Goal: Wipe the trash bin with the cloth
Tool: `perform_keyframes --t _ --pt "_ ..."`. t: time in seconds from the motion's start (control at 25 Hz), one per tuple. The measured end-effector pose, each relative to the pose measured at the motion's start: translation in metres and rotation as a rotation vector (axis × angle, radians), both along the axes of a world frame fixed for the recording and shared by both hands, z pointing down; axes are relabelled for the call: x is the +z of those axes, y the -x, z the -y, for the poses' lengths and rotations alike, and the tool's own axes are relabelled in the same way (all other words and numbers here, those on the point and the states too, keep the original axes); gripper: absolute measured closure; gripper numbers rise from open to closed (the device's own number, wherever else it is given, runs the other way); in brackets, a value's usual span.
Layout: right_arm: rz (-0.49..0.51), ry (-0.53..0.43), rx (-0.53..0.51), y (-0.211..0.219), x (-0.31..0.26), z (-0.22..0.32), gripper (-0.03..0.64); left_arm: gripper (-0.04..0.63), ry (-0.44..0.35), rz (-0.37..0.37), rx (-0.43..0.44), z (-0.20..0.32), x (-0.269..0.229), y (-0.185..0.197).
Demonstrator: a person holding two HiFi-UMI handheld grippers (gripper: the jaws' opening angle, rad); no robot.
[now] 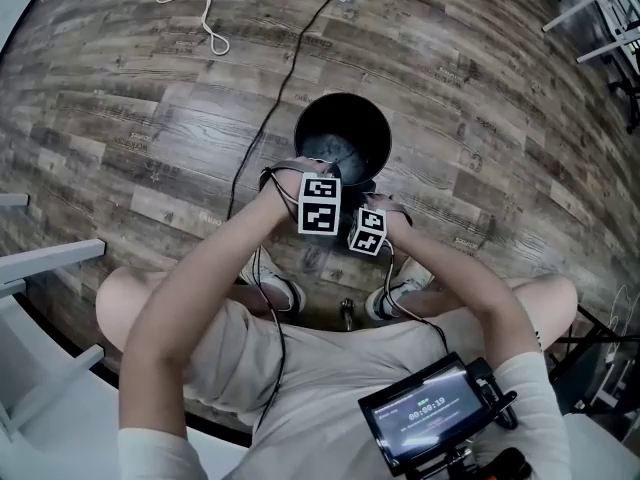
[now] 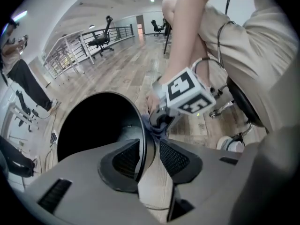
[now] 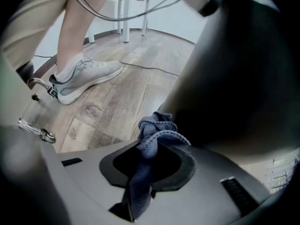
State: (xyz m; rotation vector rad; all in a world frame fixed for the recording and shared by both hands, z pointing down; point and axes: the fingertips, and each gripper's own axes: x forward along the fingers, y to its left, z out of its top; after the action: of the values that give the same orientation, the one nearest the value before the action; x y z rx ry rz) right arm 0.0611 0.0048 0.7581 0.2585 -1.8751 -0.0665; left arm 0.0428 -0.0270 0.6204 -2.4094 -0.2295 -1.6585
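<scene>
Your left gripper (image 2: pixel 151 156) straddled the rim of the round black trash bin (image 1: pixel 343 96), jaws apart. Your right gripper (image 3: pixel 149 167) had its jaws clamped on the blue cloth (image 3: pixel 157 134). Unheld, the bin could tip under wiping.

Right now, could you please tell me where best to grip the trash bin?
Take the trash bin by its thin rim on the near side, from above, one jaw inside, one outside. It stands upright and open; the left gripper straddling the wall shows it fits; the round body looks too wide.

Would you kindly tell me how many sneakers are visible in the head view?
2: the left sneaker and the right sneaker, side by side just behind the trash bin; both partly hidden.
</scene>
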Motion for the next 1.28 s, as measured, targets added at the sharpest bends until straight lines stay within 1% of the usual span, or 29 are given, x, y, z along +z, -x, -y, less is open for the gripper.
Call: perform_keyframes --t 0.12,0.28,0.32,0.36,0.48,0.56,0.8,0.92,1.0,1.12,1.28 --pt "0.042 0.001 -0.013 -0.004 -0.036 -0.01 0.54 0.449 -0.046 0.054 0.061 0.011 0.003 0.021" --pt "0.115 -0.016 -0.007 0.0 -0.087 -0.015 0.54 0.451 -0.152 0.104 0.109 0.028 0.008 0.039" --pt "0.135 -0.027 -0.008 0.003 -0.101 -0.015 0.54 0.468 -0.17 0.109 0.118 0.03 0.01 0.04" --pt "0.154 -0.04 -0.009 0.005 -0.115 -0.015 0.54 0.488 -0.181 0.11 0.125 0.03 0.011 0.04" --pt "0.197 -0.075 0.002 0.012 -0.147 -0.009 0.54 0.495 -0.18 0.108 0.137 0.029 0.011 0.039" --pt "0.212 -0.089 0.024 0.016 -0.157 -0.003 0.54 0.497 -0.17 0.102 0.14 0.028 0.011 0.039" --pt "0.224 -0.084 0.07 0.021 -0.151 0.013 0.54 0.517 -0.142 0.05 0.159 0.016 0.008 0.031" --pt "0.229 -0.07 0.078 0.022 -0.14 0.013 0.54 0.526 -0.127 0.016 0.155 0.012 0.006 0.026" --pt "0.225 -0.062 0.078 0.02 -0.129 0.014 0.54 0.537 -0.102 -0.013 0.146 0.009 0.004 0.022" --pt "0.213 -0.052 0.069 0.018 -0.11 0.016 0.54 0.551 -0.061 -0.047 0.117 0.005 0.001 0.015" --pt "0.183 -0.053 0.025 0.018 -0.077 0.015 0.54 0.554 -0.046 -0.05 0.108 0.006 0.0 0.014"
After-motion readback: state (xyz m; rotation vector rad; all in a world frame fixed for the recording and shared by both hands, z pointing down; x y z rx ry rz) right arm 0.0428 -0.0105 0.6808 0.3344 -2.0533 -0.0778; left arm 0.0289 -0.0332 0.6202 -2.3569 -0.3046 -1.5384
